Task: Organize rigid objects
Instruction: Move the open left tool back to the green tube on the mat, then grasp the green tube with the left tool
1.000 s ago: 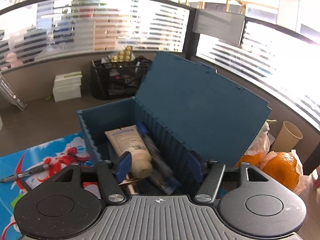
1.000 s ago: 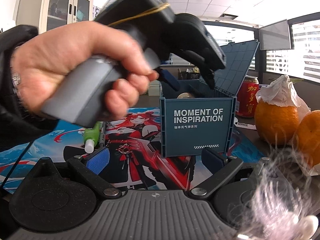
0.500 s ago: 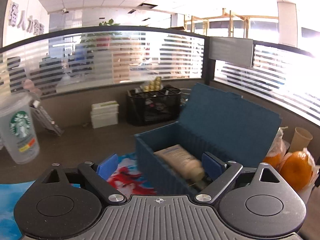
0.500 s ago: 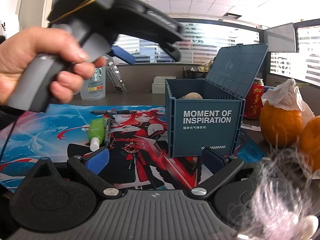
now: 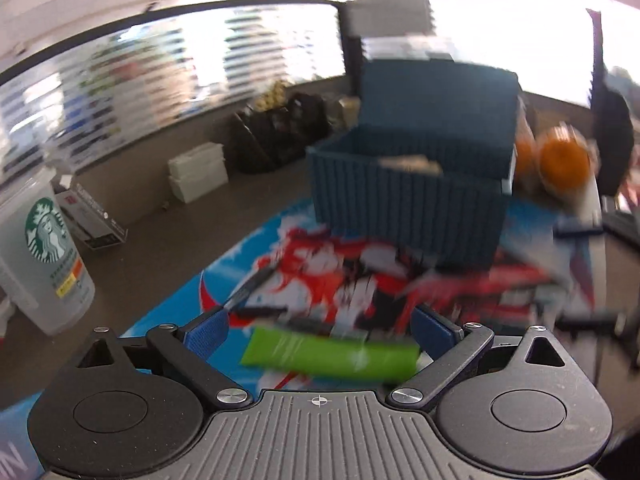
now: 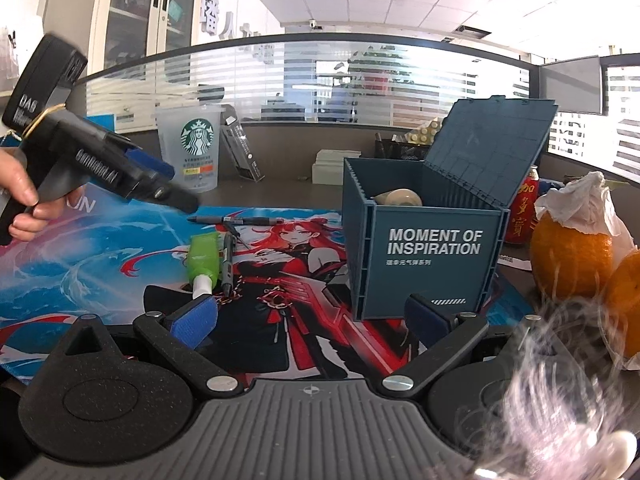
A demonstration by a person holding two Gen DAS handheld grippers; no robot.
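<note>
One blue box [image 6: 432,248] reads "MOMENT OF INSPIRATION".

Blue ribbed plastic storage box [image 6: 430,248] stands lid-up on the right part of the colourful printed desk mat [image 6: 100,256], a cream tube [image 6: 402,199] poking out. Green tube with white cap [image 6: 204,262] lies mid-mat beside two dark pens [image 6: 228,266]. Right gripper [image 6: 308,320] hangs wide apart, empty.

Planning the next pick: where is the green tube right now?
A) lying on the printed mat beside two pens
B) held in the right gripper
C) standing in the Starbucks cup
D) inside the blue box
A: the green tube lies flat on the printed mat beside the pens, outside the blue box.
</note>
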